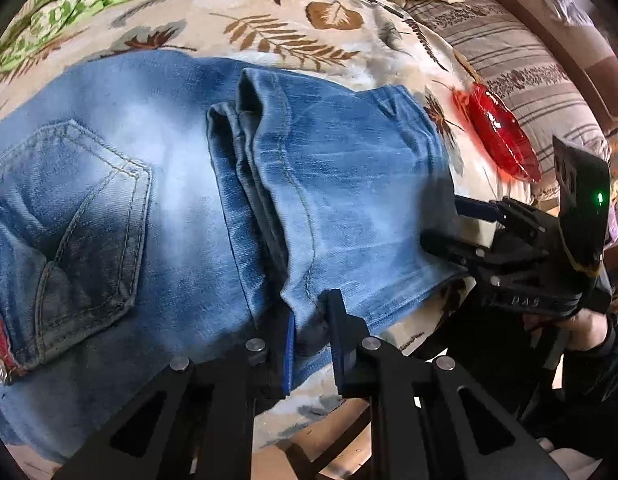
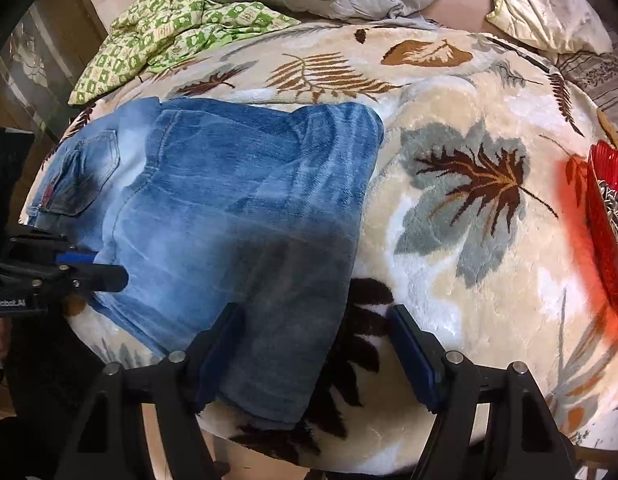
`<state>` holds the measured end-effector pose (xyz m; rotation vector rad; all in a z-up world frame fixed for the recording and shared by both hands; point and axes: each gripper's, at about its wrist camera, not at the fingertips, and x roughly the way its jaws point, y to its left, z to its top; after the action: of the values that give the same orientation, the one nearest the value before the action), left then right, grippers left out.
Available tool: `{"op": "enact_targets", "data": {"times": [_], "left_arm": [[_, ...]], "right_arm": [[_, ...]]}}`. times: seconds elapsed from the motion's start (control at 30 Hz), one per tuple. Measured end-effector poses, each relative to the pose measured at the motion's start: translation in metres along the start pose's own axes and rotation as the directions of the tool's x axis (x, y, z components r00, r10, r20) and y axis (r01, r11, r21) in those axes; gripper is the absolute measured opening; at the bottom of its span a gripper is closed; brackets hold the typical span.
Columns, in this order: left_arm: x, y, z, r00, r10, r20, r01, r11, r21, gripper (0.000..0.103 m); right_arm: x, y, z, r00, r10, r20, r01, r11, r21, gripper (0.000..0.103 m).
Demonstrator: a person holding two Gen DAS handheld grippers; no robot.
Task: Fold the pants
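On blanket (image 2: pixel 449 240) | left tool (image 1: pixel 309 320) clamps jeans (image 1: pixel 329 184) | right tool (image 2: pixel 315 344) apart

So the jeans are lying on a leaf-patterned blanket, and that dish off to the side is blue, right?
Not quite: the dish is red, not blue, as the left wrist view shows. The jeans do lie on the leaf-patterned blanket.

On my right gripper (image 1: pixel 445 220), seen from the left wrist, raised letters on the black body read "DAS". From the right wrist, white print on my left gripper (image 2: pixel 105 268) reads "enRobot.AI", its start cut off.
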<state>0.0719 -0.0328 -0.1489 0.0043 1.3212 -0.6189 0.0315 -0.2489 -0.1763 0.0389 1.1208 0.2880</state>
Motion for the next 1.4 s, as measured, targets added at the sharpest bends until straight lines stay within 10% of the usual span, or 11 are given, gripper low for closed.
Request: {"op": "enact_targets", "data": {"times": [0.23,0.37,0.4,0.87,1.4], "left_arm": [[-0.002,-0.007,0.0,0.999,-0.008,0.034,0.008,1.0,0.002,0.024],[-0.036,-0.008,-0.001,0.987,0.064,0.146,-0.059,0.997,-0.044,0.093],[-0.055,-0.004,-0.003,0.972,0.095,0.216,-0.082,0.994,-0.069,0.096],[-0.167,0.104,-0.055,0.87,0.403,0.285,-0.298,0.89,-0.346,0.096],[-0.151,0.156,-0.099,0.892,0.4,0.211,-0.313,0.883,-0.351,0.096]], "right_arm": [[0.0,-0.002,0.002,1.0,0.01,-0.003,-0.01,1.0,-0.007,0.078],[-0.012,-0.004,0.007,0.999,0.03,-0.018,-0.03,0.999,0.011,0.079],[-0.02,-0.004,0.01,0.999,0.035,-0.002,-0.035,0.999,0.018,0.081],[-0.057,0.096,0.074,0.976,0.207,0.072,-0.189,0.961,-0.204,0.097],[-0.034,0.219,0.089,0.949,0.316,0.012,-0.283,0.863,-0.419,0.097]]}}
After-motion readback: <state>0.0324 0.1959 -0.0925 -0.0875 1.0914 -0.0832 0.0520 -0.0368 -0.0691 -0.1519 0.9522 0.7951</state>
